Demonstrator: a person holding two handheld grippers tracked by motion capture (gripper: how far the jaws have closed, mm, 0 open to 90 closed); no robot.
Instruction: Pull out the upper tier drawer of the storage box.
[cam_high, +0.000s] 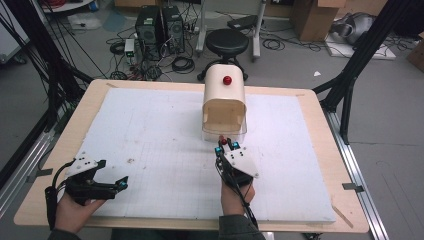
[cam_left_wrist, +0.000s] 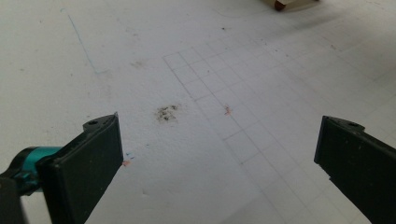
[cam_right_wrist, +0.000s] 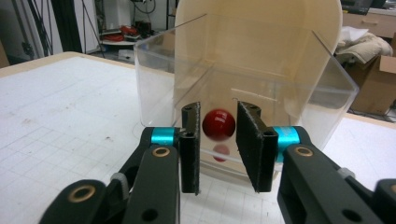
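Nearest us, our left gripper (cam_high: 111, 176) hovers with jaws apart over the white gridded worktop (cam_high: 165, 140), while our right gripper (cam_right_wrist: 217, 140) clamps a small glossy red ball (cam_right_wrist: 218, 125) just before the clear plastic bin (cam_right_wrist: 336, 88).

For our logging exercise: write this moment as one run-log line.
right hand-held gripper: red ball between jaws, at clear tray | left hand-held gripper: open, empty, over white board

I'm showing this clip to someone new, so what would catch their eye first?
Probably the red ball between the right gripper pads, at the clear tray fronting the cream box at the table's middle. Next, the box's red knob; the left gripper rests open at the near-left corner.
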